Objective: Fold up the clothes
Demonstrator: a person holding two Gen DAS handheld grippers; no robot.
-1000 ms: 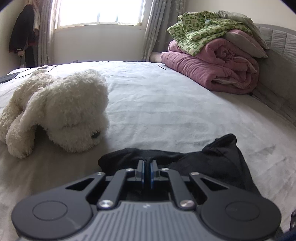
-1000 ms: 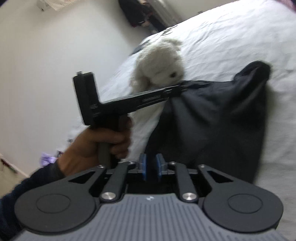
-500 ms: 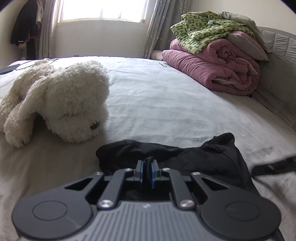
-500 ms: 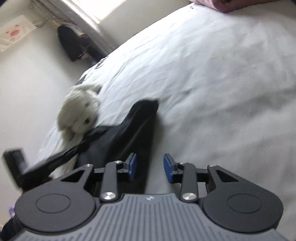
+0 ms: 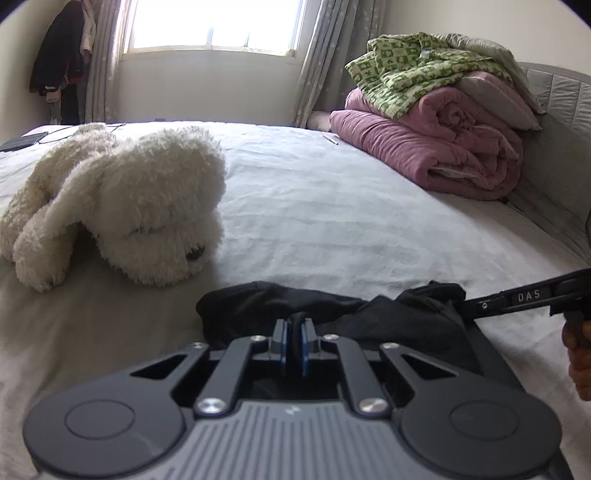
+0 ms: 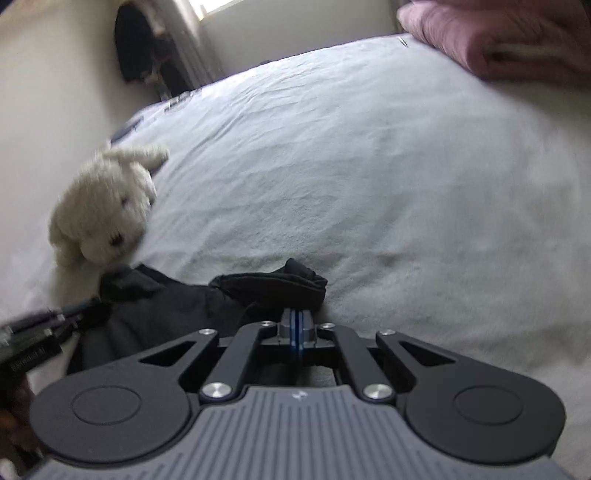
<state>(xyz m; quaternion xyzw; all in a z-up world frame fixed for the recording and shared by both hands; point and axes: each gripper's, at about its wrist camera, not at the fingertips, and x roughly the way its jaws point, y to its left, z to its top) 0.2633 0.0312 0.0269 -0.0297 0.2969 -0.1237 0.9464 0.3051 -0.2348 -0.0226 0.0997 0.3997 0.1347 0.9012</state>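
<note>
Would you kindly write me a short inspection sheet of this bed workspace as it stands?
Surface: white bed sheet, lightly creased.
Job's things: black garment, crumpled at the near edge.
Clutter: white plush dog beside the garment; pink quilt with green patterned blanket stacked at the headboard.
Grippers: left gripper shut on a fold of the garment; right gripper shut at its corner.
Cables: thin cord by a dark device, far corner.
Surroundings: window, curtains, hanging dark clothes.

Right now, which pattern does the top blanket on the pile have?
The top blanket has a green and cream checked print; the left wrist view shows it best.
</note>
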